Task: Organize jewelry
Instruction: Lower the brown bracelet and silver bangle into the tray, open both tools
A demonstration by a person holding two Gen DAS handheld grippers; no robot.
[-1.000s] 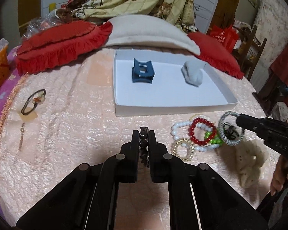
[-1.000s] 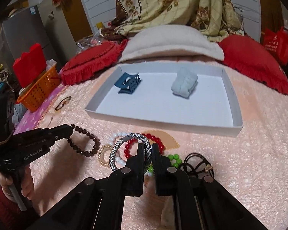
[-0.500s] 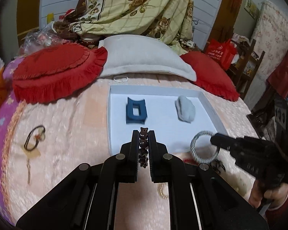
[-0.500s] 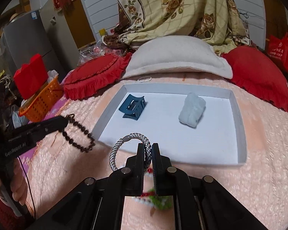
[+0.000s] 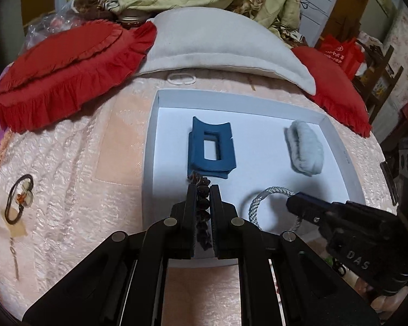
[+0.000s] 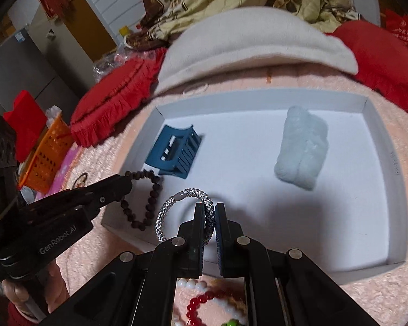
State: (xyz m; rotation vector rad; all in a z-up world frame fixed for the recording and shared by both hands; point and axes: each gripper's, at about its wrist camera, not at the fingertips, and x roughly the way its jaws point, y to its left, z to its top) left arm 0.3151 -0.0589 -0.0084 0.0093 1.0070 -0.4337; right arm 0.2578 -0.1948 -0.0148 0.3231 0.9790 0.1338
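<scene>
Bed covered with a pale pink textured spread; red frilled cushions and a cream pillow lay at the far side. A shallow white tray sat on the spread, holding a blue claw hair clip and a pale blue fuzzy scrunchie. Your left gripper had its fingers clamped on a dark wooden bead bracelet, hanging over the tray's near-left corner. Your right gripper had its fingers clamped on a grey-and-white braided bracelet, held above the tray floor. Red and white bead bracelets lay on the spread below the tray.
</scene>
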